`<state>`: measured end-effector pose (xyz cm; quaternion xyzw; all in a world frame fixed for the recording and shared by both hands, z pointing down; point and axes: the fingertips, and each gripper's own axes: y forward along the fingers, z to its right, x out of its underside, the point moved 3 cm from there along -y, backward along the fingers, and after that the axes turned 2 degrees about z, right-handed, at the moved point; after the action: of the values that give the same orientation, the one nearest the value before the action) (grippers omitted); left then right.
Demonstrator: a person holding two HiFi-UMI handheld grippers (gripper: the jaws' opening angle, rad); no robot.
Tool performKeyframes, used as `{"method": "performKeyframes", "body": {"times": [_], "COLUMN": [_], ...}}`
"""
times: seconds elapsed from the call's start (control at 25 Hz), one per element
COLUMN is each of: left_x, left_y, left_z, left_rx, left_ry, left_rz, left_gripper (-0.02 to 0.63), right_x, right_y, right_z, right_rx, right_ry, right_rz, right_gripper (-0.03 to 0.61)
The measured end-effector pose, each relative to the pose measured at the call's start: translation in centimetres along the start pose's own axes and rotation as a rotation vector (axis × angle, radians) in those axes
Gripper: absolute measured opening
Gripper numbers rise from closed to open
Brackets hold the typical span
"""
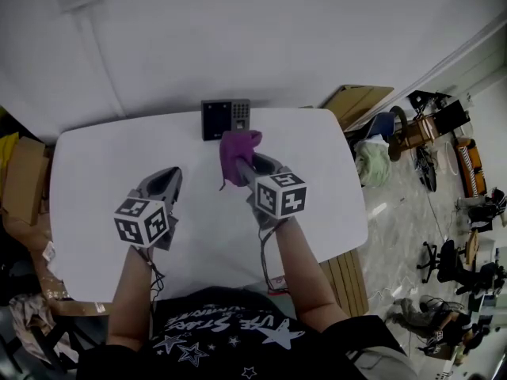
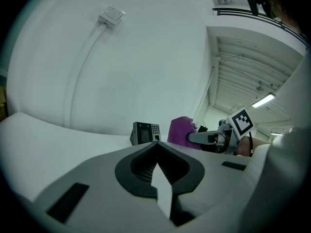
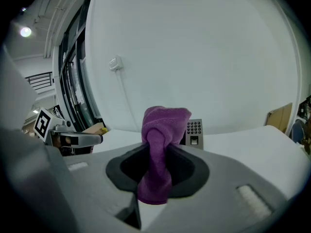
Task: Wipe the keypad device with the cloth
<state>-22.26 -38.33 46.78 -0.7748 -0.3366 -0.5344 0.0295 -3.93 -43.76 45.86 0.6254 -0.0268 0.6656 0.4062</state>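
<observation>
Approach step: my right gripper [image 1: 252, 167] clamps the cloth [image 1: 238, 149] near the keypad device [image 1: 226, 119] at the table's [image 1: 95, 180] far edge. Left gripper [image 1: 165, 179] closed, empty. Next, I judge, I must press cloth to its face.

open white table [image 1: 103, 165] ahead, keypad device [image 1: 226, 119] upright at far edge, wall [image 1: 238, 38] just behind

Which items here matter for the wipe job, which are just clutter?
Job: purple cloth, clamped in right gripper; keypad device; table.
Lying about: cardboard box at left; cardboard sheet past the table; office chair; left gripper, shut, empty.
</observation>
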Motion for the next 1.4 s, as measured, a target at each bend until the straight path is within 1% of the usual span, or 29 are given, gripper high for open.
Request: {"method": "performKeyframes", "body": {"times": [0.4,0.92,1.4], "left_x": [-1.5,-0.6,-0.6], "left_y": [2.1,3.4,4.3], "left_z": [-4.1,-8.0,-10.9], "left_rx": [-0.011,-0.015,-0.020], "left_ry": [-0.013,-0.047,-0.067], "left_rz": [0.000,-0.025,-0.024], "left_gripper": [0.006,0.006,0.006], "right_x": [0.3,1.3,0.8], "right_y": [5.1,11.0,15.2], "right_z": [0.9,1.1,0.9], "right_rx": [0.004,0.001,-0.012], "right_ry": [-0.001,-0.009,-0.060], "right_rz": [-0.054,-0.117,-0.140], "right_gripper": [0.097,0.097,0.097]}}
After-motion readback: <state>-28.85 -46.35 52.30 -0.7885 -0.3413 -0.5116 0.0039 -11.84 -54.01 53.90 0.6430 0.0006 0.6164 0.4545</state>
